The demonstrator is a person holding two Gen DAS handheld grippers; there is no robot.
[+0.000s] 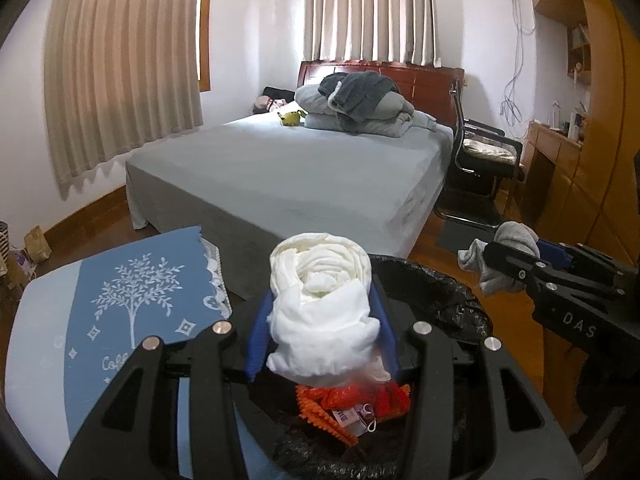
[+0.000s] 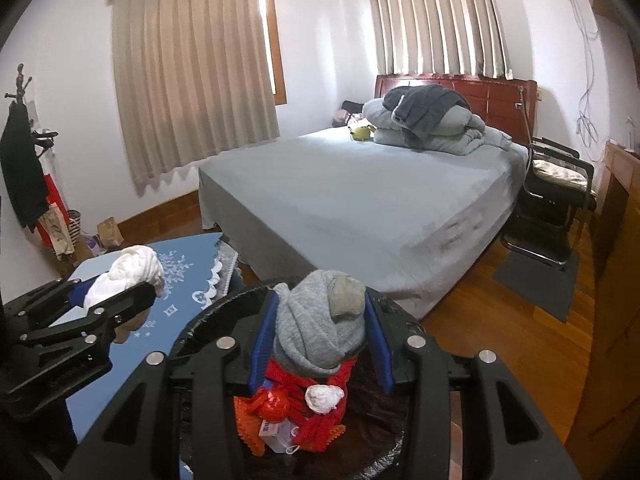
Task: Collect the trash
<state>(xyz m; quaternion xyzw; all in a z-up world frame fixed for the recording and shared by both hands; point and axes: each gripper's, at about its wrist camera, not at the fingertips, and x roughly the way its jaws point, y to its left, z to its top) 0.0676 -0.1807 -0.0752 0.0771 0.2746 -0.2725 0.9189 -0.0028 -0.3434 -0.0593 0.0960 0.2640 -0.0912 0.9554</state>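
We hold a rolled white cloth (image 1: 320, 308) clamped between the blue pads of the left gripper (image 1: 320, 320), and a balled grey sock (image 2: 320, 324) clamped in the right gripper (image 2: 320, 328). Both bundles hang above the black-lined trash bin (image 1: 460, 304), which already contains orange and red netting (image 2: 304, 416) and small packets. Risk: the white cloth sits near the bin's rim beside the blue table (image 1: 132, 292); releasing it here may drop it outside. Both grippers point forward and moderately downward, side by side, toward the bed (image 2: 360, 204).
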